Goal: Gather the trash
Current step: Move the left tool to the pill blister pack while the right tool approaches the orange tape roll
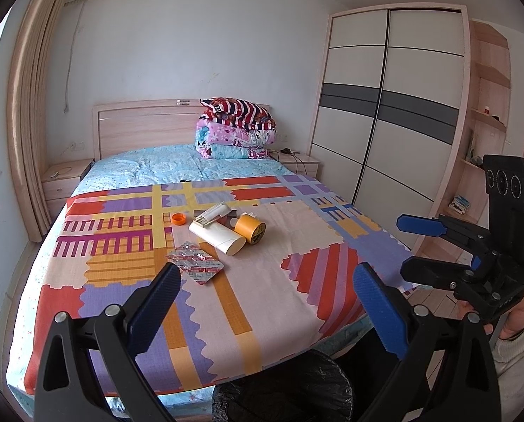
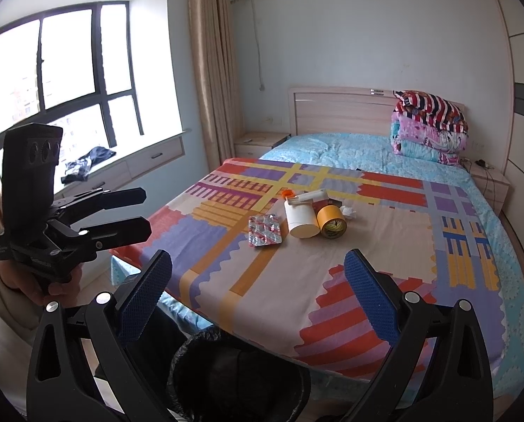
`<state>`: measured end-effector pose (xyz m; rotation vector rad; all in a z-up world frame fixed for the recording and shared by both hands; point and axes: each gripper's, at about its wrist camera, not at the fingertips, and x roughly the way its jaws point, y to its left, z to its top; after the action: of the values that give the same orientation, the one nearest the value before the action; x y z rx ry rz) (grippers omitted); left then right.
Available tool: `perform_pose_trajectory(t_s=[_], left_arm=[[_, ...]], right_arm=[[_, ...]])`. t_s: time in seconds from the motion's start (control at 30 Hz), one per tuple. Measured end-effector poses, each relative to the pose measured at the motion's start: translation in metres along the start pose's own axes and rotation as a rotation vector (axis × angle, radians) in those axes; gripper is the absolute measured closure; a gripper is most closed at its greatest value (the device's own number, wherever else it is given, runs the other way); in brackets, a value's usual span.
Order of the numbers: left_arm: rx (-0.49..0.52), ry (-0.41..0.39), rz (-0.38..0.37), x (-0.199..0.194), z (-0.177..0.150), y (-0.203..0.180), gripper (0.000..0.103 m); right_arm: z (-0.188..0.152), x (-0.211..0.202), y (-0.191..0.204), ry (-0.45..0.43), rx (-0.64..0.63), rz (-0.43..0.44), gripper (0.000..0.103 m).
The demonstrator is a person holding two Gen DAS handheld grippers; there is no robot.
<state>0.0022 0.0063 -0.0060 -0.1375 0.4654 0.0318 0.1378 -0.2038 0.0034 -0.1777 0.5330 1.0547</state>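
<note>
Trash lies in a cluster on the patterned bedspread [image 1: 262, 281]: silver-red blister packs [image 1: 194, 262] [image 2: 264, 231], a white tube [image 1: 217, 238] [image 2: 299, 218], a yellow tape roll [image 1: 250, 229] [image 2: 331, 223], an orange cap [image 1: 179, 218] [image 2: 289, 193], a small box [image 1: 215, 213] [image 2: 312, 197] and a crumpled tissue [image 2: 349, 211]. My left gripper [image 1: 267, 274] [image 2: 146, 211] is open and empty, short of the blister packs. My right gripper [image 2: 258, 263] [image 1: 406, 246] is open and empty, over the bed's foot. A black-lined bin [image 1: 283, 387] [image 2: 239, 376] stands below both.
Folded quilts [image 1: 235, 128] are stacked by the headboard. Nightstands [image 1: 65, 183] flank the bed. A wardrobe [image 1: 388, 105] stands on the right, and a window bench with dark clothes [image 2: 88, 165] on the left.
</note>
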Motion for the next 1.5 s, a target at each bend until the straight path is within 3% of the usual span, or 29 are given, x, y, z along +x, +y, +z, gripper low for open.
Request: perform_pose_trajectory(t_s=[0.33,0.83,1.27,1.5], left_arm=[[-0.034,0.054,0.04,0.035,0.003,0.012,0.008],[-0.139,0.179,0.14,0.129,0.005,0.073,0.008],[-0.143,0.266,0.157,0.196,0.001,0.096,0.008],[-0.134,0.304,0.211,0.22,-0.003,0.098,0.008]], right_arm=[[0.007,0.03,-0.013,0.032,-0.006,-0.013,0.003],[0.028,0.123,-0.062,0.126,0.049,-0.06,0.004],[0.032,0.196,-0.104,0.211,0.125,-0.071,0.005],[0.028,0.226,-0.119,0.245,0.17,-0.078,0.005]])
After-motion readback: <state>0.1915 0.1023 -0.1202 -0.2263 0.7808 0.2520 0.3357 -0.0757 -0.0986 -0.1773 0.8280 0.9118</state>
